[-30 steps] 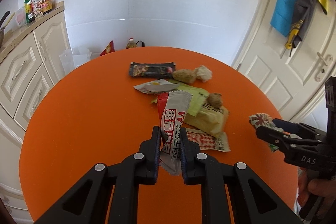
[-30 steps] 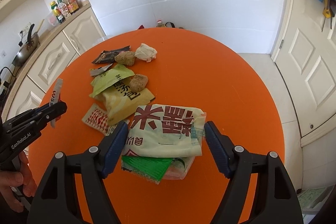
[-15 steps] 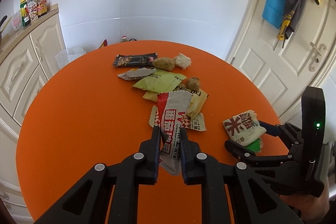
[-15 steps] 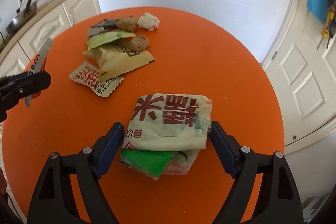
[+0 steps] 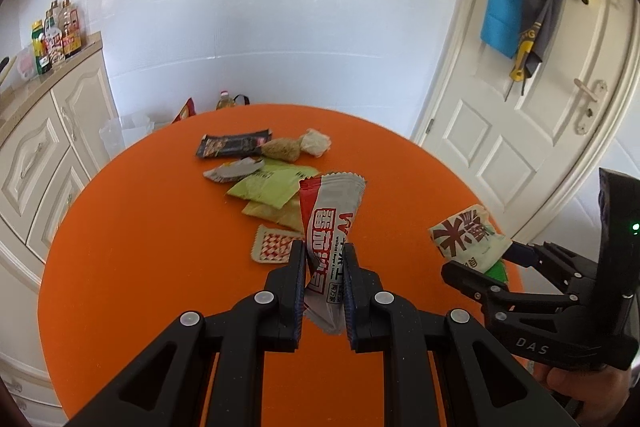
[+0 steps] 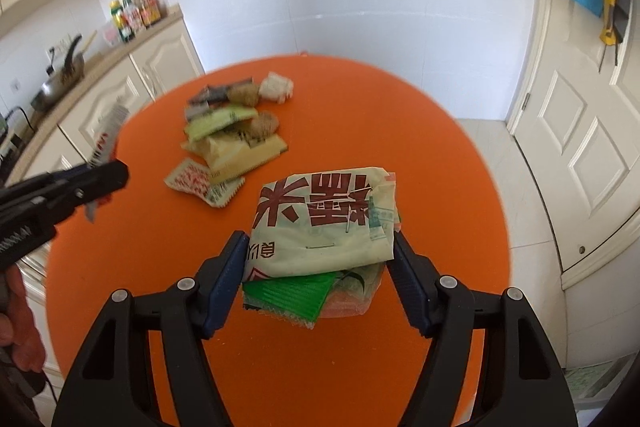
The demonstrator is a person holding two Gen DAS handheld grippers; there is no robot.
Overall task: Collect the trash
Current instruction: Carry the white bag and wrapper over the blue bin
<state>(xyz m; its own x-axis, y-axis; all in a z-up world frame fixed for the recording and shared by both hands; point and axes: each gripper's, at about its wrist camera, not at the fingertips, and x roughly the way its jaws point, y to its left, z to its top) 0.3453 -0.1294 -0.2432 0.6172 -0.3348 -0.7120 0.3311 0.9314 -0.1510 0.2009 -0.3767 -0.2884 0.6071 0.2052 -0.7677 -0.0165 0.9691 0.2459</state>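
My left gripper [image 5: 323, 259] is shut on a red and grey snack wrapper [image 5: 332, 223] and holds it above the orange round table [image 5: 140, 247]. My right gripper [image 6: 318, 251] is shut on a pale bag with red characters [image 6: 324, 215], with green and pink packets under it, held above the table. That bag also shows in the left wrist view [image 5: 468, 239]. A pile of trash lies on the table: a green packet [image 5: 272, 183], a yellow bag [image 6: 236, 151], a red checked sachet [image 5: 274, 245], a black wrapper [image 5: 234, 145], brown lumps [image 5: 282, 149] and crumpled paper [image 5: 316, 143].
White cabinets [image 5: 40, 163] with bottles [image 5: 56, 39] on the counter stand to the left. A white door [image 5: 540, 115] with hanging cloths is to the right. A white bin [image 5: 126, 131] stands on the floor behind the table. A pan [image 6: 60, 83] sits on the counter.
Both grippers have risen with their loads and tilted up. The trash pile now lies farther off in both views. The holds have not changed.
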